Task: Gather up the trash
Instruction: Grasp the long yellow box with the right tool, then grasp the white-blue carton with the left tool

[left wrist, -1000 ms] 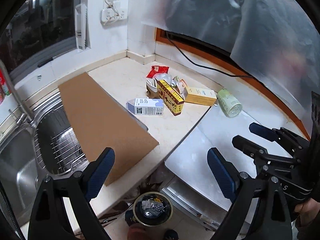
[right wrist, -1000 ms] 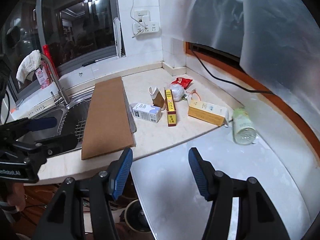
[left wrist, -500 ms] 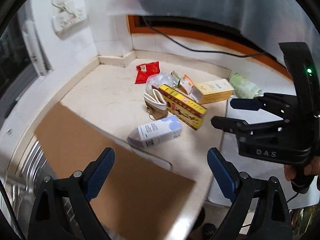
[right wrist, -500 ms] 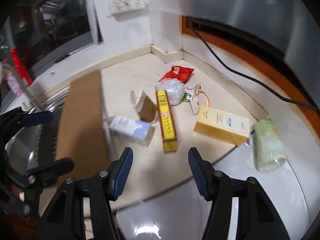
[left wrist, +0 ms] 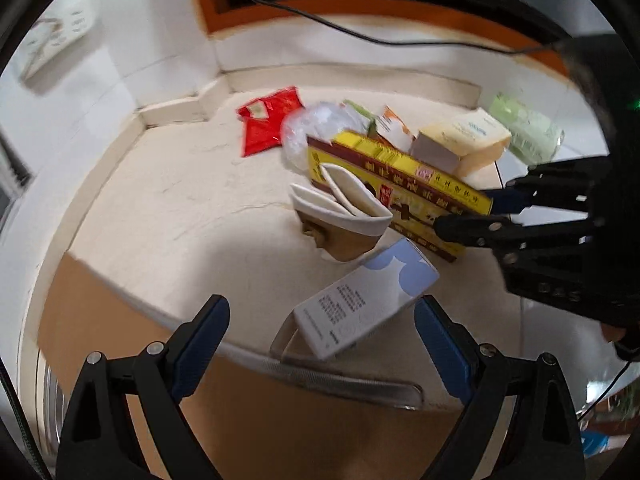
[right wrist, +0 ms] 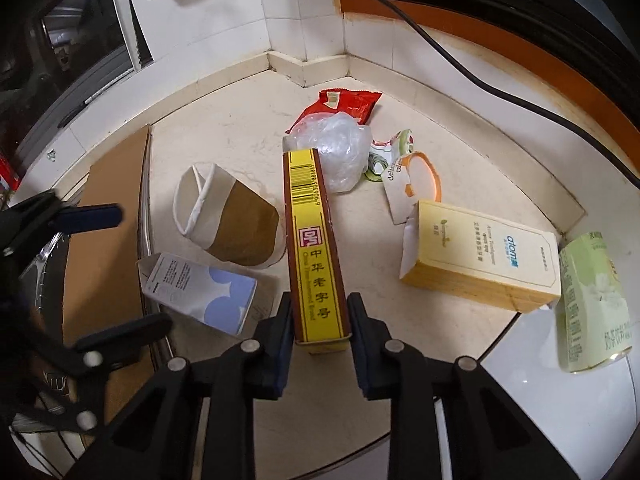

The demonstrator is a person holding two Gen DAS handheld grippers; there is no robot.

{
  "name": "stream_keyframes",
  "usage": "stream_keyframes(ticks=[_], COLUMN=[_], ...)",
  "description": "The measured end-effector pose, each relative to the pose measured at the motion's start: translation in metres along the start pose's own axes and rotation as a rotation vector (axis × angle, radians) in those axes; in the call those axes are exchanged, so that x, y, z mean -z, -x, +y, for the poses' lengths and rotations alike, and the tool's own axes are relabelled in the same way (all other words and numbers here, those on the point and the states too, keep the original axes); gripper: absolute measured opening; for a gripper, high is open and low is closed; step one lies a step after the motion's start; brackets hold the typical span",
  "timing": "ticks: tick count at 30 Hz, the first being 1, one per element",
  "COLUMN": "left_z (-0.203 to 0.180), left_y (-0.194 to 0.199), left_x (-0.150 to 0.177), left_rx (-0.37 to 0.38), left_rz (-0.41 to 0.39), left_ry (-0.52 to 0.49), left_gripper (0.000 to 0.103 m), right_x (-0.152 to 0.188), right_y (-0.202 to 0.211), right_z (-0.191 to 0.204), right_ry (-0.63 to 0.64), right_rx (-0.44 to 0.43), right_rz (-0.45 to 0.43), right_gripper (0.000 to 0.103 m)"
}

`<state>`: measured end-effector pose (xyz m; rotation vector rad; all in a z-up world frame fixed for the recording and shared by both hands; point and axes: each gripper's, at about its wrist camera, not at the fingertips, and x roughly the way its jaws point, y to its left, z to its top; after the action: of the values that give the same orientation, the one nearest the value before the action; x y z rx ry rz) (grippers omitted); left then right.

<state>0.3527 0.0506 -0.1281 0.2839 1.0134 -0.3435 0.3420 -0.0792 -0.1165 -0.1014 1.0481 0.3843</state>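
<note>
While our right gripper (right wrist: 320, 328) has just been closing, its fingers (right wrist: 282, 332) now clamp the near end of the long yellow box (right wrist: 314, 248), which lies on the pale surface (right wrist: 224, 136) between the crushed paper cup (right wrist: 228, 220) and the cream carton (right wrist: 484, 256). Our left gripper (left wrist: 320, 344) hangs with fingers (left wrist: 200, 340) spread wide around the white-and-blue carton (left wrist: 366, 304), not touching it.

Long yellow-and-maroon box (right wrist: 316, 248) lying flat, white-blue carton (right wrist: 200, 292) beside it, crushed paper cup (right wrist: 228, 220)
</note>
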Motion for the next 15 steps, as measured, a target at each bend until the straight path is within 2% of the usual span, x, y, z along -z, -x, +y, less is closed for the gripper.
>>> stream_keyframes(ticks=[3, 6, 9, 11, 15], left_z=[-0.001, -0.001, 0.002, 0.001, 0.004], left_y=[-0.018, -0.029, -0.042, -0.049, -0.054], left_x=[-0.003, -0.005, -0.007, -0.009, -0.014], left_rx=[0.026, 0.044, 0.085, 0.093, 0.117], left_rz=[0.027, 0.047, 0.075, 0.081, 0.071], left_ry=[-0.053, -0.077, -0.091, -0.094, -0.057], left_gripper=[0.093, 0.088, 0.072, 0.057, 0.043], right_x=[-0.001, 0.0, 0.002, 0.004, 0.007], right_y=[-0.001, 0.0, 0.001, 0.002, 0.005], right_z=[-0.004, -0.007, -0.008, -0.009, -0.01], right_ry=[-0.022, -0.04, -0.048, -0.05, -0.054], right_rx=[-0.011, -0.019, -0.022, -0.023, -0.016], right_rz=[0.003, 0.003, 0.001, -0.005, -0.023], right_gripper=[0.024, 0.024, 0.024, 0.024, 0.024])
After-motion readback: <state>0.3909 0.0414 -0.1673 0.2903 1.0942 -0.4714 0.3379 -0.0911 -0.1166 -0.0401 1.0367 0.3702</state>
